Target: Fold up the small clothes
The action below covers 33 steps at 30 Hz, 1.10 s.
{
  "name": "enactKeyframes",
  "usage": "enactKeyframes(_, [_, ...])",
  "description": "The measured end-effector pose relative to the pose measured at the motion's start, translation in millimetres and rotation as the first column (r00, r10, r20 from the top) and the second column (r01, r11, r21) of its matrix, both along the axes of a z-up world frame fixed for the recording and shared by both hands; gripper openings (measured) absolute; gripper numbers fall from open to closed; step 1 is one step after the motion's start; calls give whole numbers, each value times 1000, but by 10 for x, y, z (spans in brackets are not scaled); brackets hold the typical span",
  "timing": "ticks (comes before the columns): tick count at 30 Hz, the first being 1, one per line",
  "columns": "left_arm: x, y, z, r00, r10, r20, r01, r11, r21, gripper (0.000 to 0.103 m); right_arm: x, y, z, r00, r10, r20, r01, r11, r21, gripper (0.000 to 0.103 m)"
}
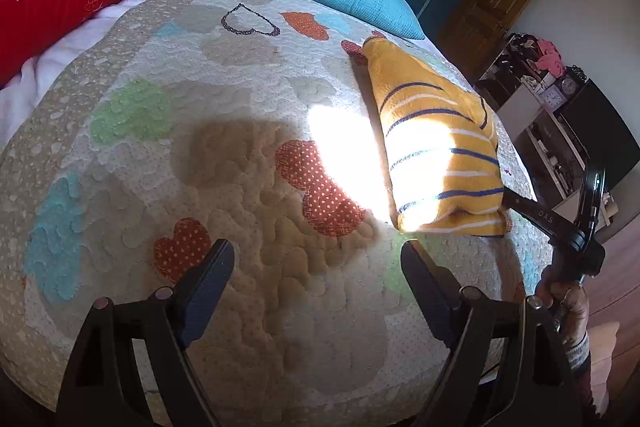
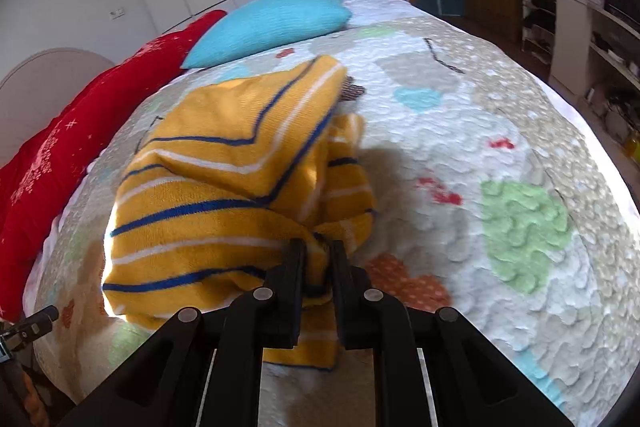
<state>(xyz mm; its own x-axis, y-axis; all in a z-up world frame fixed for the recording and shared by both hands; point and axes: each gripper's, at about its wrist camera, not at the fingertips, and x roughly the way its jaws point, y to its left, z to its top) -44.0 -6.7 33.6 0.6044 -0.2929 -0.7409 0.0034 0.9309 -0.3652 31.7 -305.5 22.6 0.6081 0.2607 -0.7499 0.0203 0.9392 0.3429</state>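
The thin bunch of cloth could have slipped loose and undone the fold, judging by how little was pinched. The right tongs (image 2: 317, 247) gripped a corner of the mustard-yellow knit garment with blue and white stripes (image 2: 224, 195), lying on the quilted heart-patterned bedspread (image 2: 500, 155). The left tongs (image 1: 316, 259) hung wide apart, holding nothing.

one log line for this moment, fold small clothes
left gripper: open, over quilted bedspread | right gripper: shut on yellow knit garment with blue and white stripes | fold: unfinished
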Motion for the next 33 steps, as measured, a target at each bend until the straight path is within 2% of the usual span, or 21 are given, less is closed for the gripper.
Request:
enactKeyframes(3, [125,-39,-61,1000,-14,-19,14,999,-31,84,-56,-173,-162,994,-17,-112,12,999,-49,9])
enactKeyframes(5, [237,-125,-73,999,-38,-26,37,998,-52,84,-115,-351,-121,996,-25,-86,28,999,32,10])
enactKeyframes(6, [299,-180,-53,998,-55,-16,54,997,-60,84,-131,-454,-49,997,-48,-56,52,996,72,14])
enactKeyframes(7, [369,-238,-23,997,-72,-2,72,995,-66,84,-131,-550,37,997,-74,-23,76,991,111,23])
enactKeyframes(9, [544,-339,45,994,-106,32,109,990,-94,85,-69,-698,201,994,-102,46,90,973,213,81])
enactKeyframes(11, [783,-427,84,990,-132,52,138,981,-134,92,65,-764,286,991,-96,94,61,946,318,86])
enactKeyframes(13, [1065,-524,52,985,-165,52,172,968,-183,95,329,-684,284,996,-45,78,15,935,355,91])
enactKeyframes(16, [1470,-711,-149,968,-250,-13,236,928,-290,96,746,-427,39,998,63,-24,-52,945,323,92])
enactKeyframes(18, [1648,-884,-339,947,-312,-77,269,901,-340,96,947,-270,-231,986,136,-95,-89,918,387,91])
enactKeyframes(19, [1705,-965,-432,939,-323,-115,270,904,-332,96,1000,-212,-335,983,147,-108,-89,904,418,88])
enactKeyframes(20, [1710,-1019,-431,940,-323,-112,276,911,-308,95,1041,-173,-389,986,141,-93,-86,893,442,74])
enactKeyframes(21, [1703,-1063,-374,937,-336,-97,294,907,-302,89,1083,-133,-405,985,150,-82,-91,867,489,51])
enactKeyframes(22, [1703,-1095,-289,931,-350,-99,309,905,-291,75,1125,-99,-403,984,157,-86,-85,834,546,47])
enactKeyframes(23, [1704,-1102,-170,930,-356,-87,322,907,-273,62,1169,-62,-345,985,155,-79,-85,826,558,43])
enactKeyframes(25, [1711,-1067,144,928,-370,-28,353,904,-241,53,1228,35,-82,983,181,-15,-145,837,528,40])
enactKeyframes(29, [1731,-1047,627,927,-373,45,375,920,-113,55,1206,102,314,975,188,121,-223,834,505,40])
enactKeyframes(30, [1717,-1072,643,927,-372,44,374,925,-70,57,1203,95,297,976,182,124,-219,835,505,40])
enactKeyframes(31, [1707,-1091,592,931,-363,33,364,931,-34,63,1195,80,223,979,173,110,-205,835,510,40])
enactKeyframes(33, [1674,-1153,306,938,-344,-41,345,938,36,69,1145,33,-40,987,156,36,-153,853,498,41])
